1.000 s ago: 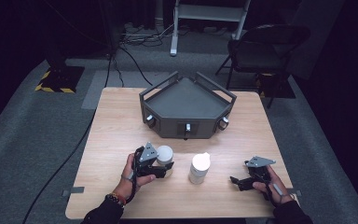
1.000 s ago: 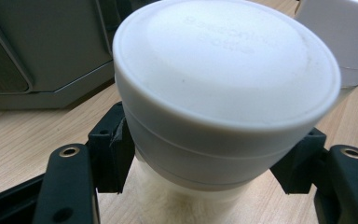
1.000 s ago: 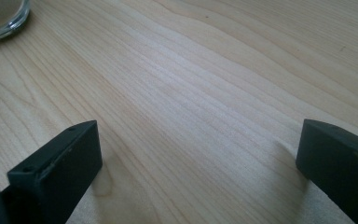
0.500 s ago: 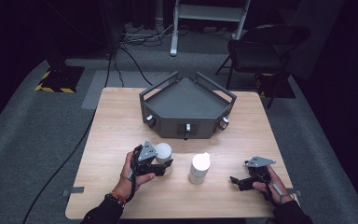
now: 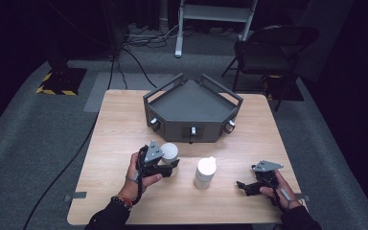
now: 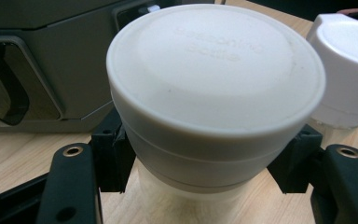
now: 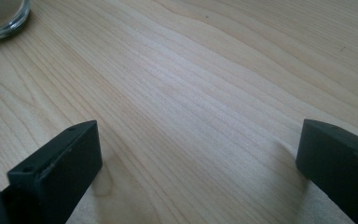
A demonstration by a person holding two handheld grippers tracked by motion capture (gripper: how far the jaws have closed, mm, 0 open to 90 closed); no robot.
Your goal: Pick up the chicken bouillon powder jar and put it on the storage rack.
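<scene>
Left gripper (image 5: 165, 165) clamped on the white-lidded jar (image 5: 169, 152); right gripper (image 5: 249, 186) released.

We see the jar standing on the wooden table (image 5: 124, 120), its body pinched between both left jaws, just in front of the dark angular tray (image 5: 191, 103). A second white-capped bottle (image 5: 204, 171) stands near the jar, between the two grippers. The right jaws stand wide apart, low over bare wood, well apart from the bottle. Beyond the table stands a folding chair (image 5: 268, 52).

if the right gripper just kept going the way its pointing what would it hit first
Probably the white-capped jar standing mid-table: the right gripper, jaws open and empty, points left along the wooden table toward it. Its own view shows bare wood ahead and a glass base at the corner, so alignment is uncertain.
</scene>
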